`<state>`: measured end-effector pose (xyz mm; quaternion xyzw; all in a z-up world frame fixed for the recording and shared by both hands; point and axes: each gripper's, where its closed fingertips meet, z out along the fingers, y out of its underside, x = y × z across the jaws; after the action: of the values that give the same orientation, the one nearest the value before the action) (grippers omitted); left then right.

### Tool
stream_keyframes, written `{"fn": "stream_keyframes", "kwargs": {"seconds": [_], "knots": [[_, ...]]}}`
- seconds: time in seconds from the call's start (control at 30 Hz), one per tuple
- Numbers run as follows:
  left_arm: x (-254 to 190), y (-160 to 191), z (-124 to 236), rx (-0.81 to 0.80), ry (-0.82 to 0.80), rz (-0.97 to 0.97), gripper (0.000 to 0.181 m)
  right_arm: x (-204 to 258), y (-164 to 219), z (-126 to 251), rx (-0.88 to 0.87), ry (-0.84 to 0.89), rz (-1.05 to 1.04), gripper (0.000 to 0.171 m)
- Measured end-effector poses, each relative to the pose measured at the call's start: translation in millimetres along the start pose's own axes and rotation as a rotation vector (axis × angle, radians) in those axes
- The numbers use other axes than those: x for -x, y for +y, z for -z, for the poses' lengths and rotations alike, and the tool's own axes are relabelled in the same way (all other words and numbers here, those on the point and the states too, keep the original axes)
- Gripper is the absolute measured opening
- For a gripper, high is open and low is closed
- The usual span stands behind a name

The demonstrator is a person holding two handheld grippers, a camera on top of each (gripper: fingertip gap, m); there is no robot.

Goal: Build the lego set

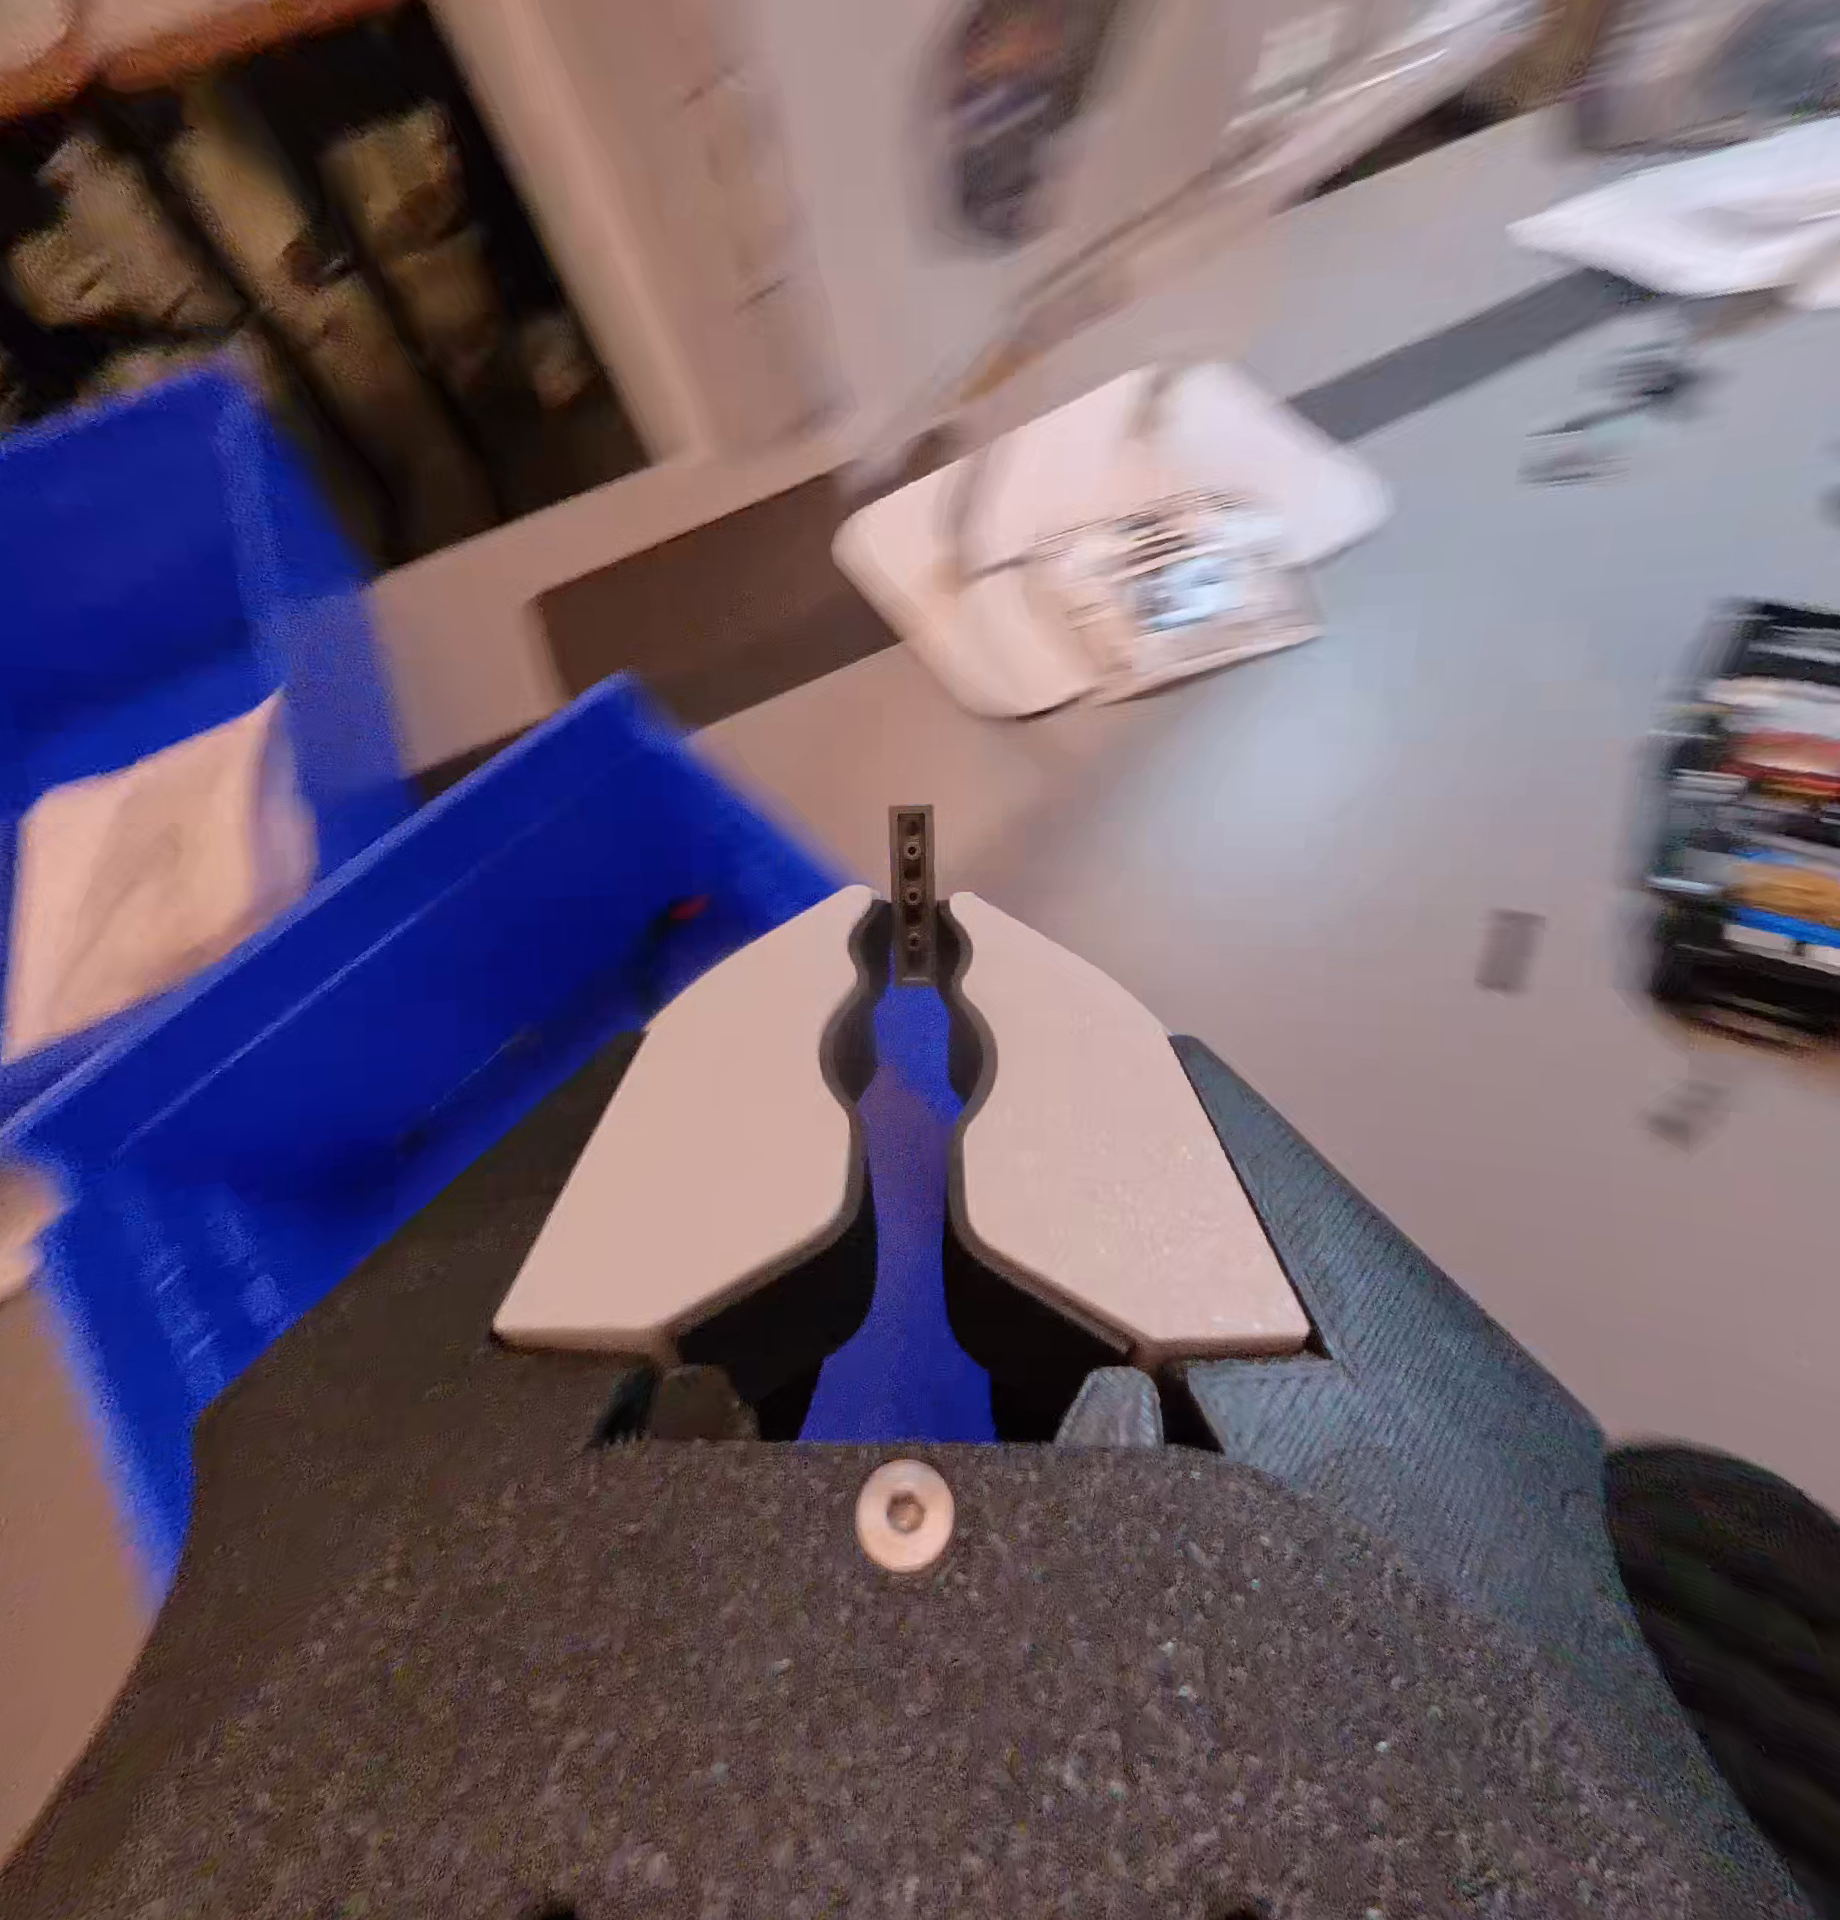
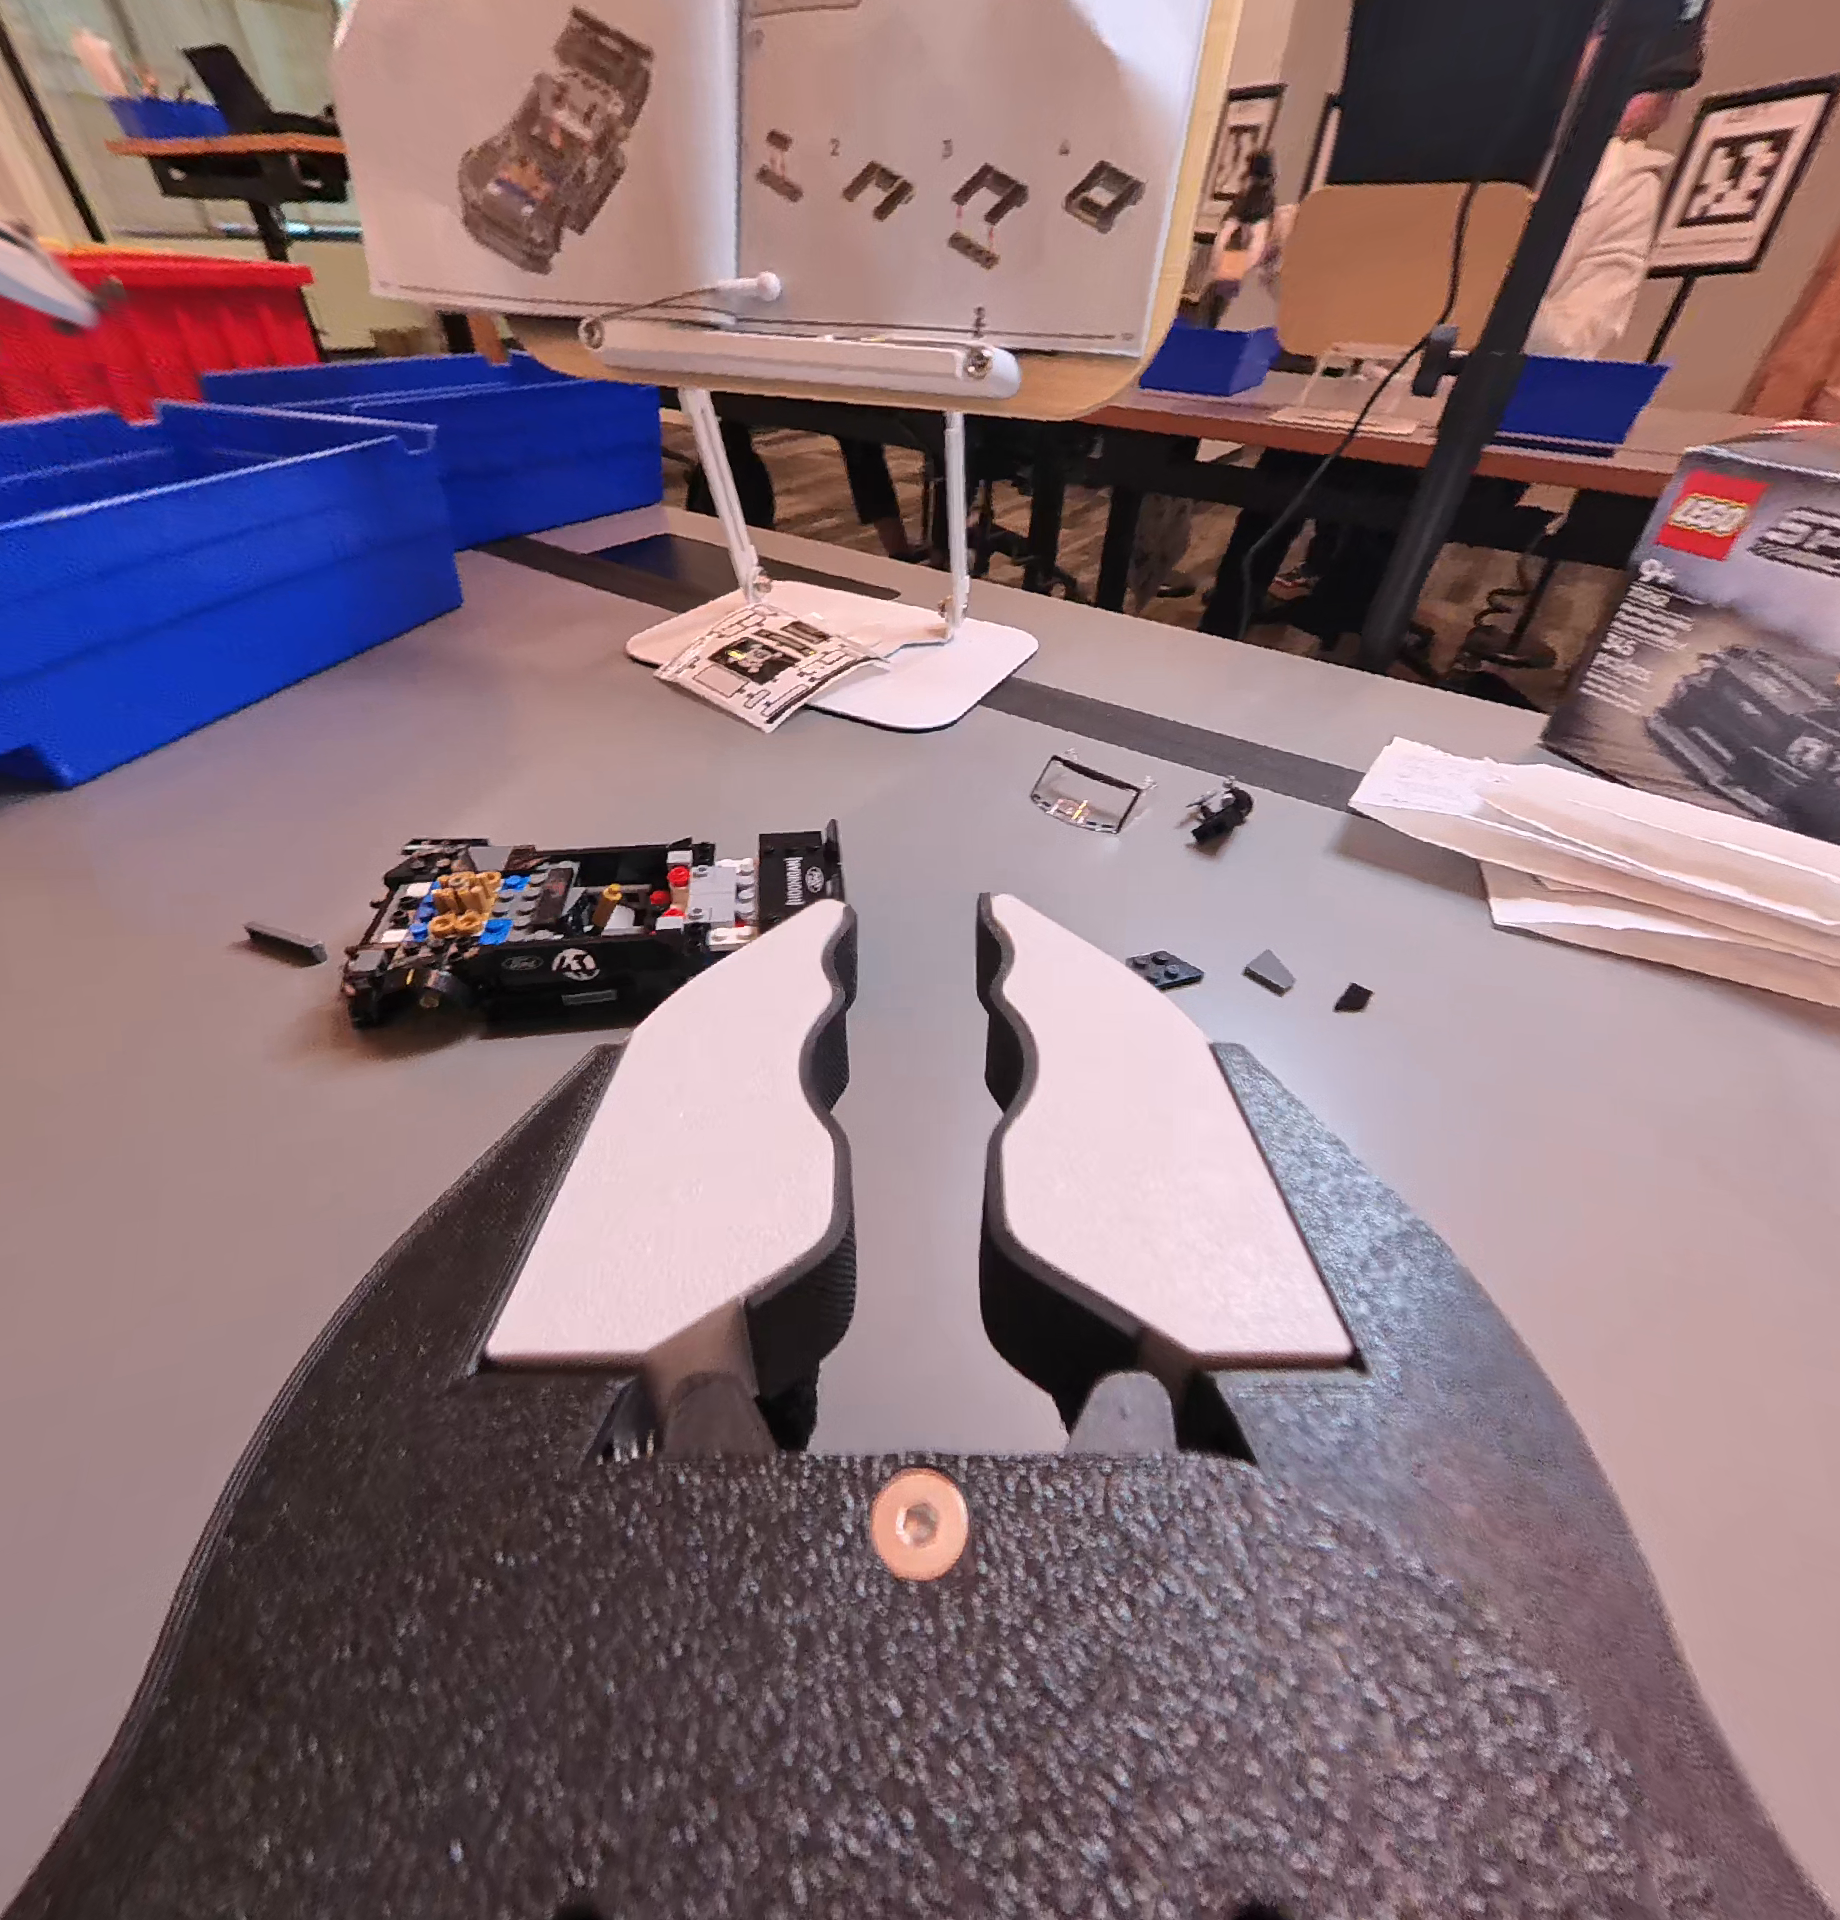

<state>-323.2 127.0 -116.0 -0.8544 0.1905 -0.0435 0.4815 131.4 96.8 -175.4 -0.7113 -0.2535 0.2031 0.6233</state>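
Note:
My left gripper (image 1: 913,906) is shut on a thin dark grey lego plate (image 1: 912,883) that stands upright between its fingertips, held in the air over the edge of a blue bin (image 1: 459,966). The left wrist view is blurred by motion. My right gripper (image 2: 914,914) is open and empty, low over the grey table (image 2: 1311,1143). The part-built black lego car (image 2: 583,925) lies just left of its left fingertip; it also shows blurred at the right of the left wrist view (image 1: 1768,821). Small loose dark pieces (image 2: 1165,968) lie right of the right fingertip.
Blue bins (image 2: 199,582) and a red bin (image 2: 157,312) stand at the left. A white stand with the instruction booklet (image 2: 781,156) is at the back centre. The lego box (image 2: 1747,623) and white paper bags (image 2: 1664,873) are at the right. A clear windscreen piece (image 2: 1087,795) and a grey tile (image 2: 285,941) lie loose. About 45 cm separates my left fingertips from my right.

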Motion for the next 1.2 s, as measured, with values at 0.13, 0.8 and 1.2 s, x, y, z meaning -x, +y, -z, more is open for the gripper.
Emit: {"fn": "stream_keyframes", "kwargs": {"seconds": [0.13,0.8,1.2], "knots": [[-138,-2,11,0.012,0.293,-0.2,0.008,-8,0,-1,-0.006,0.04,-0.013,0.022],[-243,96,-72,0.314,0.556,-0.3,0.021,-7,2,4,-0.013,0.011,-0.04,0.022],[-125,-25,21,-0.313,0.128,-0.094,0.0,-16,-1,6,-0.031,0.069,-0.038,0.024]]}}
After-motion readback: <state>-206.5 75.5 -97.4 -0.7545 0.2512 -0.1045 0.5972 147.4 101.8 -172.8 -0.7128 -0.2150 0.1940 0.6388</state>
